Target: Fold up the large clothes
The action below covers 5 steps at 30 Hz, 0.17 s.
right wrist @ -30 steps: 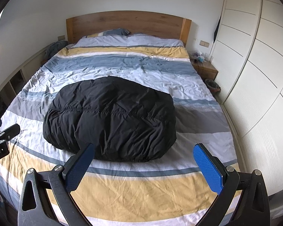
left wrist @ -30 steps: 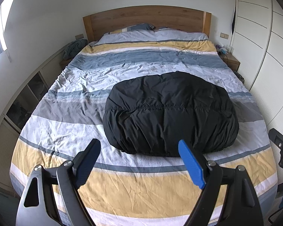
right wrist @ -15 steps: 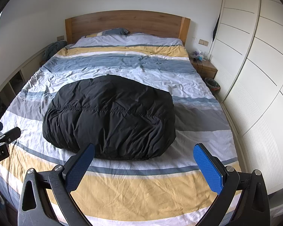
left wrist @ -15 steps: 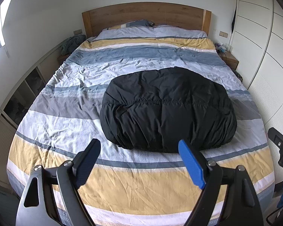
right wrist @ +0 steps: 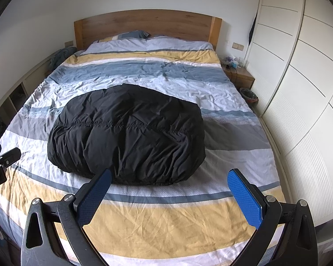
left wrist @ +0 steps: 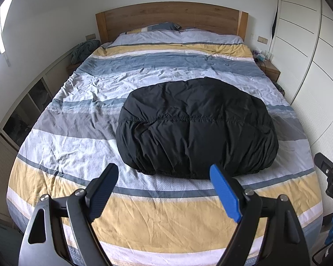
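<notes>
Presently we hold our left gripper (left wrist: 164, 190) and right gripper (right wrist: 169, 196) above the foot of the bed (left wrist: 157, 219), both with jaws spread wide and nothing between the pads. We note one black padded garment (left wrist: 195, 128), bundled into a rounded heap, lying on the striped duvet (right wrist: 157, 219) toward the near half of the mattress, well apart from both grippers. Bare duvet surrounds it on every side: a yellow band before it, broad blue and white bands behind, up to the wooden headboard (right wrist: 147, 25). We count one bedside table (right wrist: 240, 76) at the right edge, close to the white wardrobe doors (right wrist: 299, 84), and open shelving (left wrist: 28, 108) along the left wall.
</notes>
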### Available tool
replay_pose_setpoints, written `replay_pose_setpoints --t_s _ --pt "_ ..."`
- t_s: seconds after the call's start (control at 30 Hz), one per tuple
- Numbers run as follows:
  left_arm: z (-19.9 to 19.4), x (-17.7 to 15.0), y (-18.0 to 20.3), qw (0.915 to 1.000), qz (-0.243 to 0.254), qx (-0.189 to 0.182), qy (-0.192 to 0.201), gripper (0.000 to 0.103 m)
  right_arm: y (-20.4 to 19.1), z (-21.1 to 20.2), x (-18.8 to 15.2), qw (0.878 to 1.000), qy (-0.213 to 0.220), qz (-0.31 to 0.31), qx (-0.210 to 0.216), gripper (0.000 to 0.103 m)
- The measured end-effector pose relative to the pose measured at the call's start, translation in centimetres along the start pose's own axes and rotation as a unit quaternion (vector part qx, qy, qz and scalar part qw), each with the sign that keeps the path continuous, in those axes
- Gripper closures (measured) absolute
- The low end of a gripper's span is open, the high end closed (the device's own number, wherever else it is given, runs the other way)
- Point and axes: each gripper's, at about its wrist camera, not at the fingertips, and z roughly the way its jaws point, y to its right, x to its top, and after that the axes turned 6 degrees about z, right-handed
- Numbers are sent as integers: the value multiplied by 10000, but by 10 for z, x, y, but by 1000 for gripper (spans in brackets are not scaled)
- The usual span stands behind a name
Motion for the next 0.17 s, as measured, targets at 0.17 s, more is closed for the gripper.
replay_pose_setpoints --t_s 0.17 --pt "-1 2 -1 9999 44 84 68 19 1 2 0 10000 -15 16 7 0"
